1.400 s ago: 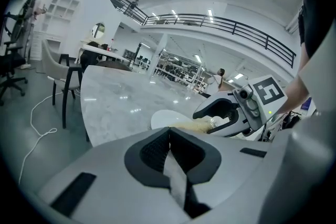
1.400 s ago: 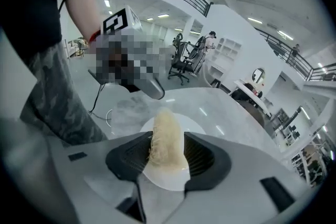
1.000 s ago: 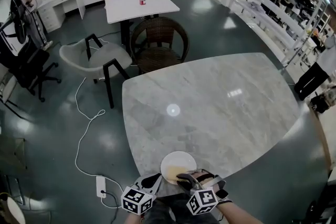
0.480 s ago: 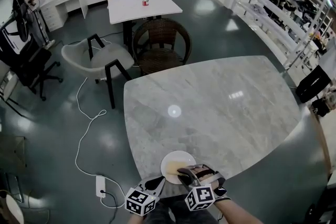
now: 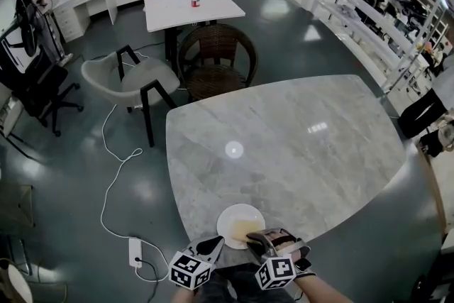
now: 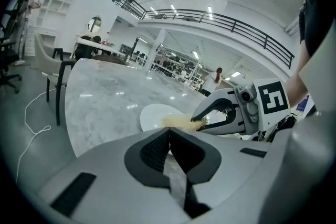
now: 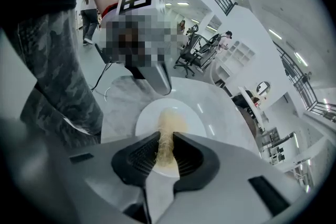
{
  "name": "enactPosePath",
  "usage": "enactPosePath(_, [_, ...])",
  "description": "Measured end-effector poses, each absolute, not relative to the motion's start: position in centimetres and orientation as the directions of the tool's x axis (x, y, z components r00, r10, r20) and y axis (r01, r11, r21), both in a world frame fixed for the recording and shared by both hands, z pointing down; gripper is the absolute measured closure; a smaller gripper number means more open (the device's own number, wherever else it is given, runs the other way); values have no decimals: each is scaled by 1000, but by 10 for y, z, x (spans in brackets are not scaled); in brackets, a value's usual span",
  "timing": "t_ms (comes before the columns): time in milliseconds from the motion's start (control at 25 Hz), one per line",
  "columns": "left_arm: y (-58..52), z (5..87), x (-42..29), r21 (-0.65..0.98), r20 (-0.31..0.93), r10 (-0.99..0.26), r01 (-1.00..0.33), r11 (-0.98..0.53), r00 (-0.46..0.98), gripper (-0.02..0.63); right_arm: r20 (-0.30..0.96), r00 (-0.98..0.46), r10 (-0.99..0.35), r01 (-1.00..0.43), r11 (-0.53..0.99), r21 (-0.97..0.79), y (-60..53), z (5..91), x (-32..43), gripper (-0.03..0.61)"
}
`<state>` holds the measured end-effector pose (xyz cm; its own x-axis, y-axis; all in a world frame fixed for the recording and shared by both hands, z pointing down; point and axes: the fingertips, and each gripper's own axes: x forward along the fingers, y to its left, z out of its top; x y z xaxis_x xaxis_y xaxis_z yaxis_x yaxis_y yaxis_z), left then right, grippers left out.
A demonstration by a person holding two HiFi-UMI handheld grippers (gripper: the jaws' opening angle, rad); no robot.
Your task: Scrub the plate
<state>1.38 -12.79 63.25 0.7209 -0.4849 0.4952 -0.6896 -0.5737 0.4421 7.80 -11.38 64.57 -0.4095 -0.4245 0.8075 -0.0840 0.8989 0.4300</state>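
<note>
A white plate (image 5: 233, 214) lies at the near edge of the marble table (image 5: 284, 138). A yellow scrub pad (image 5: 245, 228) rests on it, with my right gripper (image 5: 255, 242) shut on the pad. In the right gripper view the pad (image 7: 168, 126) sticks out between the jaws and presses onto the plate (image 7: 195, 119). My left gripper (image 5: 216, 244) is at the plate's near-left rim, jaws shut on that rim. The left gripper view has the plate (image 6: 153, 113) just beyond its shut jaws (image 6: 169, 136), and the right gripper (image 6: 202, 119) holds the pad (image 6: 178, 122) there.
Beyond the table's far side stand a wicker chair (image 5: 216, 57) and a grey chair (image 5: 128, 78). A white cable and power strip (image 5: 136, 250) lie on the floor to the left. A person sits at a white table (image 5: 191, 7) at the back.
The right gripper and pad slid a little forward across the plate, then back and to the right. The left gripper and the plate stayed almost still.
</note>
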Motion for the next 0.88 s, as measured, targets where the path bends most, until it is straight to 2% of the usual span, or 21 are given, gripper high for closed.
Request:
enactPosePath(200, [-131, 630, 12, 462, 475, -496, -685, -563, 727, 603, 802, -462, -379, -112, 922, 372, -96, 644, 61, 502])
enactPosePath(400, [-132, 631, 2, 461, 468, -524, -703, -542, 711, 603, 791, -507, -344, -81, 932, 353, -92, 646, 39, 502])
enactPosePath(720, [-129, 633, -11, 478, 480, -550, -730, -489, 683, 603, 781, -494, -383, 49, 884, 465, -122, 642, 31, 502])
enactPosePath(880, [-126, 636, -10, 474, 487, -541, -728, -496, 686, 603, 776, -467, -424, 67, 858, 509, -146, 645, 35, 502])
